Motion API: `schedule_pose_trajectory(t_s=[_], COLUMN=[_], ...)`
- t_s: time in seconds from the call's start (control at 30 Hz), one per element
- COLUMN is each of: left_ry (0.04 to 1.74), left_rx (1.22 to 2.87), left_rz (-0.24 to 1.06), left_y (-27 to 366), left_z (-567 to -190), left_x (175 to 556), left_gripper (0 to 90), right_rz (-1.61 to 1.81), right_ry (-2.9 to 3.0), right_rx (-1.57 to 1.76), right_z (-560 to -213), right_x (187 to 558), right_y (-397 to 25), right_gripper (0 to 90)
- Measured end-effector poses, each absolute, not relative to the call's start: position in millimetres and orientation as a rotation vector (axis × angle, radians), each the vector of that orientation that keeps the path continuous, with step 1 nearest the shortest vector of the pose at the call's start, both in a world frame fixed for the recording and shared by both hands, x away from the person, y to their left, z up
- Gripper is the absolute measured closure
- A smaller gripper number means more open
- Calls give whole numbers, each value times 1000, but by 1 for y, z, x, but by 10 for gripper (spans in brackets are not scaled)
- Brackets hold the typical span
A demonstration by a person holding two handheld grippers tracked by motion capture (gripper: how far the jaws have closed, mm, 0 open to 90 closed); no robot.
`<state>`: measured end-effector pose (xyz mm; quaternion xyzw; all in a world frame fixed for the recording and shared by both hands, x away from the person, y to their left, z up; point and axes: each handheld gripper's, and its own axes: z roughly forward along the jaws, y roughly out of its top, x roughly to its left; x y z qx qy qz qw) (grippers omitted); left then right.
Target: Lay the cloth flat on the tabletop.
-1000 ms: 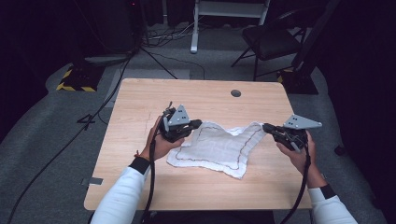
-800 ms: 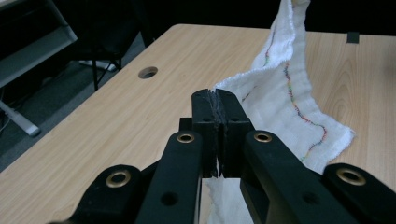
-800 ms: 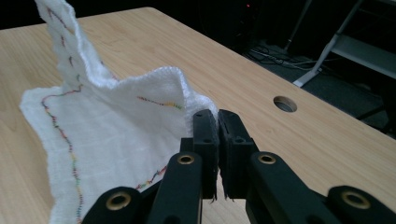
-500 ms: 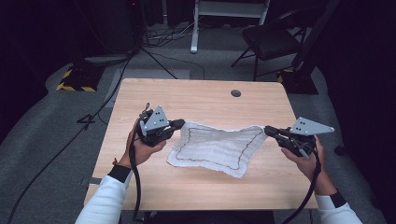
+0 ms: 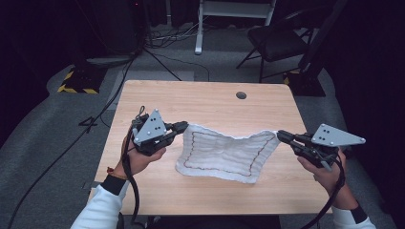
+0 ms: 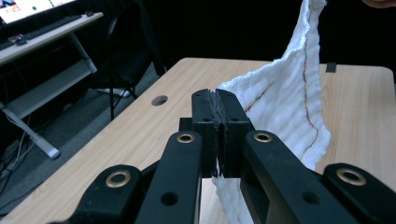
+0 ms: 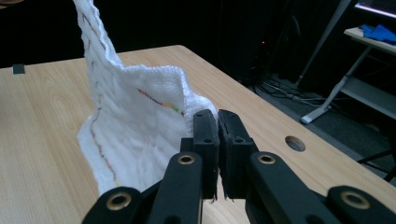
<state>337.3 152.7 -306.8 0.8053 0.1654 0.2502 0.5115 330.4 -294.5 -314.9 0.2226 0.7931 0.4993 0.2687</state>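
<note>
I've got the left gripper [image 5: 184, 127] pinching one corner of the white cloth [image 5: 222, 155]. Right gripper [image 5: 282, 136] jaws clamp the opp. corner, cloth stretched btwn them over the table [image 5: 200, 102].

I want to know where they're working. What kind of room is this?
Probably a lab or recording studio. A wooden table stands on grey carpet in a dark room, cables trail across the floor, and a desk with a lit screen stands to one side.

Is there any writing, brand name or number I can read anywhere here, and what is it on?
None can be read.
Monitor on the side desk: bright coloured patches, too blurred to read.
White cloth, left gripper, right gripper: no lettering visible.
</note>
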Motion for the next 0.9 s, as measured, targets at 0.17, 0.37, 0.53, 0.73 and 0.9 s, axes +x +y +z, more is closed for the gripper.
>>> schedule_pose_trajectory(t_s=[0.17, 0.37, 0.53, 0.73, 0.9], left_ry=[423, 522, 679, 799, 849], left_rx=[1952, 1961, 1988, 2009, 2030], left_rz=[611, 578, 583, 588, 577], left_y=[148, 145, 138, 134, 131], left_z=[-310, -328, -363, -391, -406], left_x=[353, 393, 451, 493, 512], left_gripper=[874, 873, 865, 871, 872], right_rz=[1310, 1243, 1141, 1087, 1040], right_ry=[2106, 2104, 2166, 2208, 2222], right_rx=[633, 692, 776, 869, 904], right_z=[-313, -324, -353, -379, -393], right_x=[343, 377, 436, 485, 505], right_y=[-293, -285, -268, -260, -254], right_gripper=[868, 868, 868, 867, 865])
